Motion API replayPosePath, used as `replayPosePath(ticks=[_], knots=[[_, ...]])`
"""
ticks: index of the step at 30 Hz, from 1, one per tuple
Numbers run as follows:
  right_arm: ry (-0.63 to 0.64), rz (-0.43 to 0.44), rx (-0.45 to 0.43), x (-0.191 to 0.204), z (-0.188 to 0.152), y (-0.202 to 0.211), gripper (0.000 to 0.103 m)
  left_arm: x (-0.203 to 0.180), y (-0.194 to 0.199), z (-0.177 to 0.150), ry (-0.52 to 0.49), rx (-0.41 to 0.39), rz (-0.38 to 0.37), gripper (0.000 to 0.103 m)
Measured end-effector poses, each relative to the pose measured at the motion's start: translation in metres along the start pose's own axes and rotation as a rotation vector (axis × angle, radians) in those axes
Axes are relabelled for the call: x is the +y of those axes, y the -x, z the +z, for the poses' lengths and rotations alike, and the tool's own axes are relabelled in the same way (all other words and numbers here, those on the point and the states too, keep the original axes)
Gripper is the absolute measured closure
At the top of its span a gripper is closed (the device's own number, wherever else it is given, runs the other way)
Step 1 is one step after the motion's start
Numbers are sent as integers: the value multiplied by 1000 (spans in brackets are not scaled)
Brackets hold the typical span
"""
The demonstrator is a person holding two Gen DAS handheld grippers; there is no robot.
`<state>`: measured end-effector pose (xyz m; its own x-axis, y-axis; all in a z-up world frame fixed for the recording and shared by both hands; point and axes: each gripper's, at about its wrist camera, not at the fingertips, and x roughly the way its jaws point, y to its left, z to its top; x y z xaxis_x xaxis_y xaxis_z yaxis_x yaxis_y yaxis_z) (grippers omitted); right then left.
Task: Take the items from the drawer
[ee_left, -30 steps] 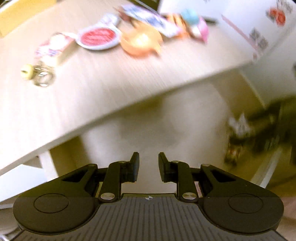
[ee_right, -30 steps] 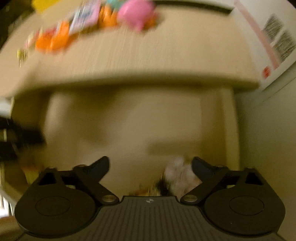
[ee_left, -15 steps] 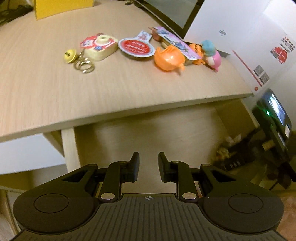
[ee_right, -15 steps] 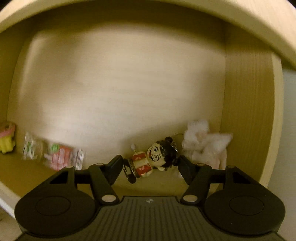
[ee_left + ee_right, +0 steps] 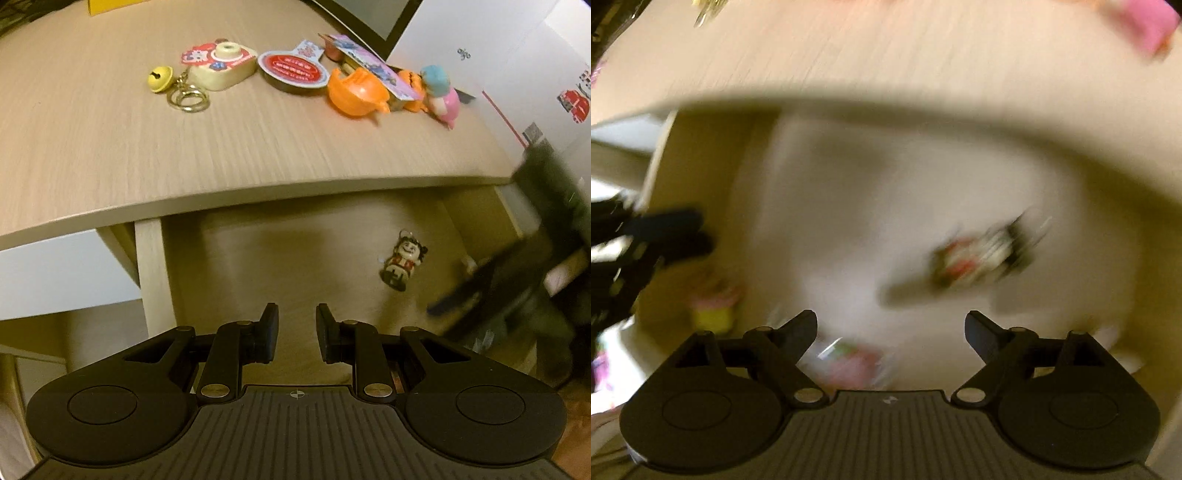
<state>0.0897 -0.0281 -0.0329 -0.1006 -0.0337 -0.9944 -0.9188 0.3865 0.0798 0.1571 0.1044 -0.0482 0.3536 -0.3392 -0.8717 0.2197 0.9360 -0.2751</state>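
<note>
An open wooden drawer (image 5: 277, 258) sits under the table top. A small figurine keychain (image 5: 400, 262) with a black-haired head and a red and white body lies on its floor. My left gripper (image 5: 296, 314) hovers over the drawer's front, its jaws a narrow gap apart with nothing between them. The right wrist view is badly blurred. There my right gripper (image 5: 890, 321) is opening wide over the drawer (image 5: 886, 192), empty, with the figurine (image 5: 982, 258) ahead and to the right of it.
On the table top (image 5: 110, 147) lie a yellow bell with key rings (image 5: 159, 78), a toy camera (image 5: 223, 66), a red round packet (image 5: 293, 70), an orange shell (image 5: 356, 92) and a pink doll (image 5: 441, 96). A yellow and pink toy (image 5: 713, 310) and packets (image 5: 849, 362) lie in the drawer.
My right gripper, half a second ago narrowed close around the figurine beside a white fluffy toy, has pulled away and spread wide. Its dark body now blurs across the left view's right edge.
</note>
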Motion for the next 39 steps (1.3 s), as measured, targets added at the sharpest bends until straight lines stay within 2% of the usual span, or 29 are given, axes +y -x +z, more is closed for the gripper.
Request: replayPosePath(ticks=[3,6,7,13,14,15,16,18,22,25,28,31,32,34,36,39], knots=[[-55,75,110,5,-3,-22,15,3,6,-1,11,-14,2,79],[-47,80,188,11,-5,-38,15,8,8,2,31,-26,10,79],[-40,76,198,10,-12,-39,13,9,8,3,39,-30,12,79],[-5,61,222,28,5,-50,15,21,13,5,85,-48,29,79],[14,57,213,32,7,-50,17,23,13,6,91,-49,32,79],[34,54,197,36,10,-48,26,24,13,6,96,-49,35,79],[48,52,180,40,13,-46,38,26,13,6,100,-48,38,79],[66,47,146,44,20,-42,56,26,12,7,103,-45,44,79],[46,54,57,39,33,-34,69,26,12,8,103,-40,45,79],[28,9,-31,30,42,-26,71,24,14,9,91,-40,54,79],[17,-48,-122,18,46,-13,71,25,22,10,87,-57,62,79],[37,-27,-185,12,41,3,69,30,28,10,107,-76,70,79],[18,22,-206,11,40,7,66,32,30,9,117,-78,72,79],[42,101,-216,14,36,13,41,37,31,10,128,-80,79,79],[76,177,-218,23,35,16,30,40,33,11,139,-81,90,79],[151,280,-195,47,37,15,28,42,37,13,146,-87,106,79]])
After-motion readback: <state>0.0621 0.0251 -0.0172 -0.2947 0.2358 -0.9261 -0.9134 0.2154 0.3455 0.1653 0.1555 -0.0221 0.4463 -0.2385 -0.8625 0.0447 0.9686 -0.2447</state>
